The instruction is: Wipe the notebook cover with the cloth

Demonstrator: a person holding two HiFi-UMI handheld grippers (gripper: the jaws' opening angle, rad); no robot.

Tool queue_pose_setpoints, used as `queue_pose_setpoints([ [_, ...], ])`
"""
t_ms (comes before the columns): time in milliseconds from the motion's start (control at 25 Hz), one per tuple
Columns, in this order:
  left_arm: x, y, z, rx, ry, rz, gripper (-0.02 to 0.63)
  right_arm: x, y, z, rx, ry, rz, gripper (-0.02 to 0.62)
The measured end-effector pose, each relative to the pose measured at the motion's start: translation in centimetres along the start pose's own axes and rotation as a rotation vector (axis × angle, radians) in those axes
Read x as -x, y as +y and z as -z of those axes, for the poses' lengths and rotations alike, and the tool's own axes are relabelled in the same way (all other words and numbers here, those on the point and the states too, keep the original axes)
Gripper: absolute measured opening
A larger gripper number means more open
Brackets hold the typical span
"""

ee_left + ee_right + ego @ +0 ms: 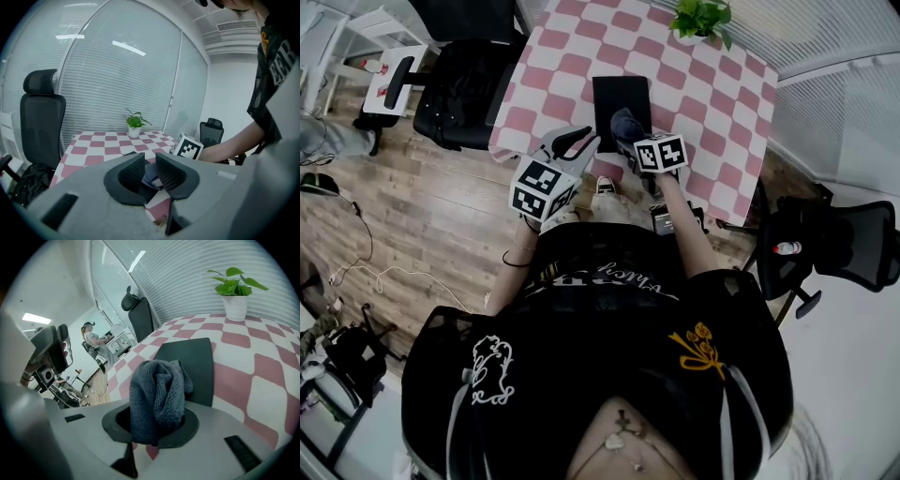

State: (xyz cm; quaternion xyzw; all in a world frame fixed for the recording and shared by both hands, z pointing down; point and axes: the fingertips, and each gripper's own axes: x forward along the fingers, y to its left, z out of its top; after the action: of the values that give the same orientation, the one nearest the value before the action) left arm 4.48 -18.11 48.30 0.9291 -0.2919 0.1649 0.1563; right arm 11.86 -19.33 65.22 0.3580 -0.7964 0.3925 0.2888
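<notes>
A black notebook (621,98) lies flat on the pink-and-white checked table (712,94), near its front edge. My right gripper (630,141) is shut on a bunched dark grey-blue cloth (625,124), which hangs over the notebook's near end. In the right gripper view the cloth (157,392) fills the jaws and hides them, with the notebook (197,359) just behind. My left gripper (579,142) hovers at the notebook's near-left corner, open with nothing in it. In the left gripper view its jaws (150,165) stand slightly apart, and the cloth (152,176) shows beyond the gap.
A small potted plant (701,19) stands at the table's far edge. A black office chair (464,89) is at the table's left, another (839,244) at the right. Wooden floor lies left of me. A person (91,341) is far off in the room.
</notes>
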Motion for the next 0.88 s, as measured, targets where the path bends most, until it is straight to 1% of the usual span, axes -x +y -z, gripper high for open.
queue_pose_setpoints([
  [240,-0.3,-0.8,0.2,-0.008,0.002,0.022,0.081,2.7,-3.3,1.1,-0.065,-0.027,0.079,0.074],
  [480,0.0,-1.0,0.3,-0.011,-0.001,0.026,0.081,4.5,-5.3,2.1,-0.115,-0.043,0.136,0.074],
  [600,0.5,-0.9,0.3,-0.012,-0.005,0.022,0.081,4.7,-5.4,2.2,-0.123,-0.038,0.159,0.074],
  [720,1.2,-0.9,0.3,-0.012,-0.013,0.02,0.081,4.9,-4.6,2.0,-0.105,-0.03,0.174,0.074],
  [880,2.4,-0.8,0.8,-0.01,-0.018,0.011,0.081,5.6,-2.1,0.7,-0.09,-0.082,0.145,0.074],
])
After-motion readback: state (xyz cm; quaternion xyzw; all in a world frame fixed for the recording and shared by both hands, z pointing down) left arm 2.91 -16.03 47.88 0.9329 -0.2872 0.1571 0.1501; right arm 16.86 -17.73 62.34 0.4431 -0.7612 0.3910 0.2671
